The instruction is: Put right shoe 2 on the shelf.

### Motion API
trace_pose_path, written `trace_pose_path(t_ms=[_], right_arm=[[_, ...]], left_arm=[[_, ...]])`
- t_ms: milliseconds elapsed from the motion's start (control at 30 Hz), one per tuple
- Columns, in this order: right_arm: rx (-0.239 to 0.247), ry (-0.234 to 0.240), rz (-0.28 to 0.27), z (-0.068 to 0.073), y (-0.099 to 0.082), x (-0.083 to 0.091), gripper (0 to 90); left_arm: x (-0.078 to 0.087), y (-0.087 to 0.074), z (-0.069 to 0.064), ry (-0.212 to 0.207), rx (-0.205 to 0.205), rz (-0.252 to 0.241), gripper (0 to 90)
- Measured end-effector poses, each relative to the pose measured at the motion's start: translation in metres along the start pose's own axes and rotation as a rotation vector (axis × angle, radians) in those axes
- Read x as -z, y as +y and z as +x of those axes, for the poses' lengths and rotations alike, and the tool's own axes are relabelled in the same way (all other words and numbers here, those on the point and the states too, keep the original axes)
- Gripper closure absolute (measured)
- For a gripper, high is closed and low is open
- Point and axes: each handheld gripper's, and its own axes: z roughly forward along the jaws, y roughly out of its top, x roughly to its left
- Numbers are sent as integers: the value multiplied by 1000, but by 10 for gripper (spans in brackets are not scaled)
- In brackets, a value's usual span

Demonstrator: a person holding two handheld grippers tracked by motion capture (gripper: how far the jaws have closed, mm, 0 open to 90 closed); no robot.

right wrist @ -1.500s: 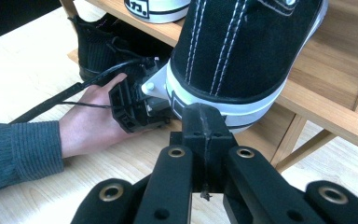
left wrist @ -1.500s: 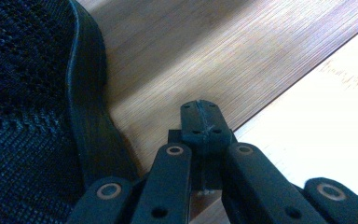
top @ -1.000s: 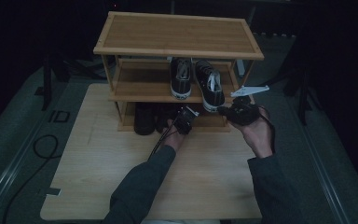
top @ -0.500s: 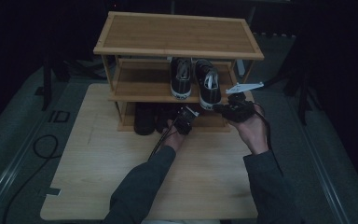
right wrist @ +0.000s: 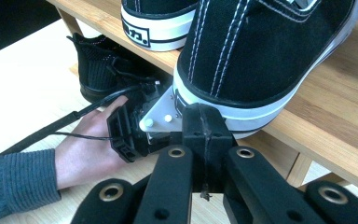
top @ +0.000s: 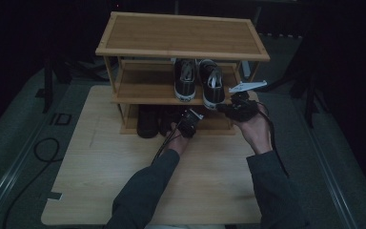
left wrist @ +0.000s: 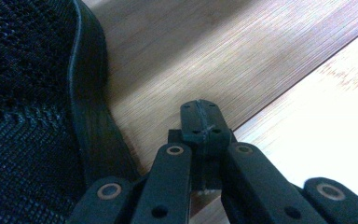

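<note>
A pair of black canvas sneakers with white soles stands on the middle shelf of a wooden shoe rack (top: 143, 93). My right gripper (top: 223, 108) is shut with nothing in it. Its closed tips (right wrist: 204, 122) sit right at the white heel of the right sneaker (right wrist: 261, 51), beside the left sneaker (right wrist: 156, 21); contact is unclear. My left gripper (top: 187, 121) is also shut and empty. It reaches low onto the bottom shelf (left wrist: 191, 56), tips (left wrist: 200, 119) just right of a black knit shoe (left wrist: 28, 93). The right gripper view shows that shoe (right wrist: 98, 70) behind the left gripper (right wrist: 135, 126).
The rack's top shelf (top: 181, 36) is bare. The rack stands on a light wooden tabletop (top: 124, 171) with open room in front. A black cable (top: 38, 148) loops on the grey floor at the left. Dark stand legs (top: 310, 95) rise at the right.
My right gripper has edged up and slightly left toward the right sneaker's heel. The left gripper has stayed put at the bottom shelf.
</note>
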Motion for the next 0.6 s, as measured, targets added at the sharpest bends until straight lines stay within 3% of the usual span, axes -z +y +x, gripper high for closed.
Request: trace_pose_path(t_ms=[133,200,267,300,600], right_arm=[[1,-1,2,0,1,-2,900],[10,-35,21,1,1,-8,900],[10,-40,21,-1,0,-10,900],[-5,-19,13,-3,0,-10,900],[9,-8,18,-1,5,-15,900]], left_arm=[[1,0,0,10,-7,7,900],[1,-1,1,4,0,-2,900],[1,-2,1,7,-1,-3,900],[1,-2,1,9,-4,-3,900],[1,-1,1,8,-2,-1,900]])
